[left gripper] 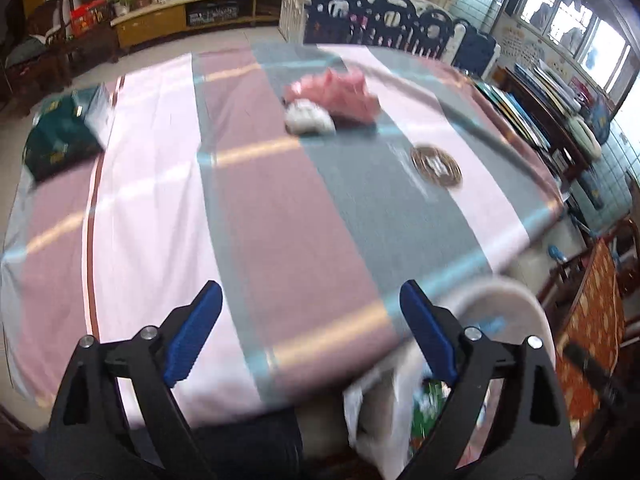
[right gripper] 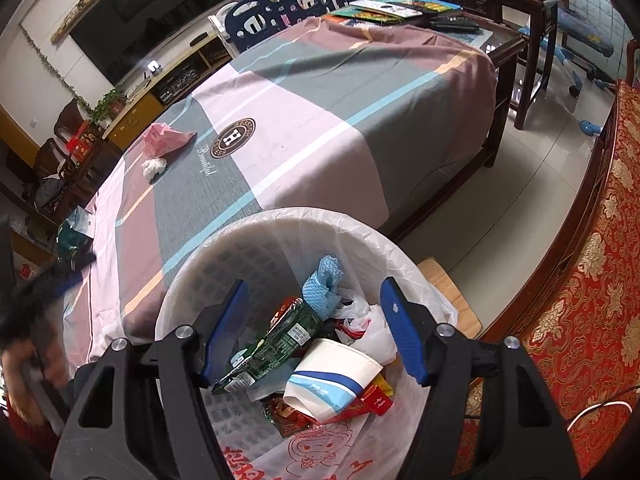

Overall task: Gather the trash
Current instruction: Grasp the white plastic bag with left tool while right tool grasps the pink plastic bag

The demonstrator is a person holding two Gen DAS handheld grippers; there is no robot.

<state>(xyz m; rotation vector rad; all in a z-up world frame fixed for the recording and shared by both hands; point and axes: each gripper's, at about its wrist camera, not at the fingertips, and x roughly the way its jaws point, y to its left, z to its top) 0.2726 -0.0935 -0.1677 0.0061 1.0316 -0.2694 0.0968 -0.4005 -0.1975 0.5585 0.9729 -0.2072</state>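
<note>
A crumpled pink wrapper and a white paper wad lie on the striped tablecloth far ahead of my left gripper, which is open and empty over the table's near edge. They also show in the right wrist view: the pink wrapper and the white wad. My right gripper is open and empty above a white lined trash bin that holds a paper cup, a green packet, blue cloth and other trash. The bin stands at the table's right corner.
A dark green bag lies at the table's left edge, and it also shows in the right wrist view. Blue and white chairs stand behind the table. A side table with books is at the far end. A red patterned chair stands right of the bin.
</note>
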